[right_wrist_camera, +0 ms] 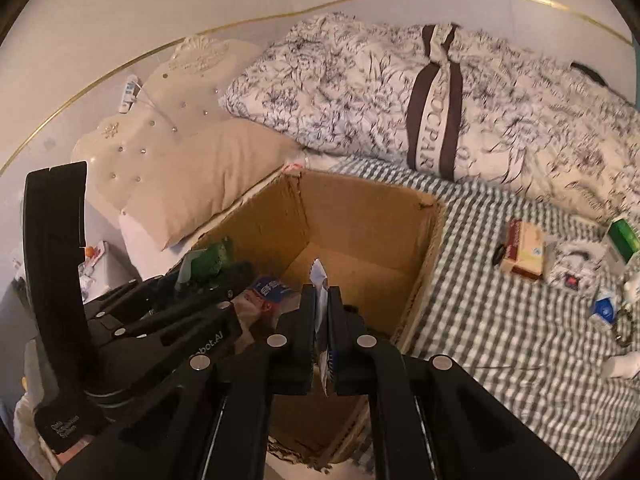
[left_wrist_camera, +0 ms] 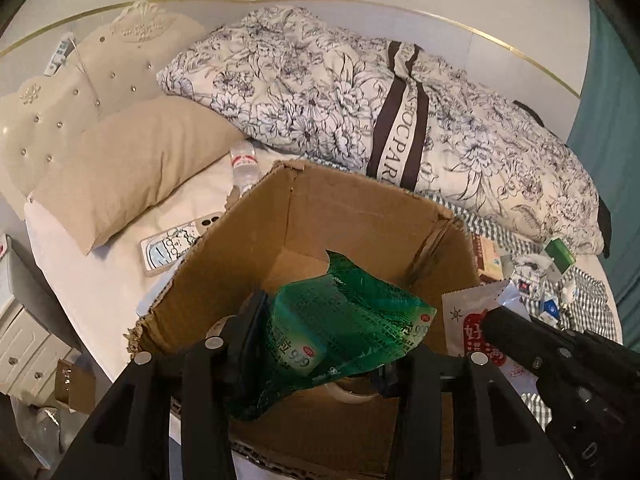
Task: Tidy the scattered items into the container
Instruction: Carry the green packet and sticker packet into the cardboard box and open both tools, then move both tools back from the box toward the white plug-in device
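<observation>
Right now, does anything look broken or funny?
Yes. The cardboard box looks damaged: its top edges are torn and ragged, with no flaps left. A phone and a water bottle lie loose on the bed beside it.

My left claw [left_wrist_camera: 324, 344] is gripping a crinkled green packet [left_wrist_camera: 344, 320] and holding it over the open cardboard box [left_wrist_camera: 360, 208] that is sitting on the bed [left_wrist_camera: 100, 280]. A roll of tape [left_wrist_camera: 352, 390] is lying on the box floor just under the packet, while my right claw [left_wrist_camera: 560, 364] is reaching in from the right, in front of a red-and-white sachet [left_wrist_camera: 472, 320]. A phone [left_wrist_camera: 176, 242] and a water bottle [left_wrist_camera: 244, 166] are lying on the sheet left of the box, near the beige pillow [left_wrist_camera: 132, 168], and small boxes [left_wrist_camera: 532, 268] are sitting scattered to its right.
</observation>
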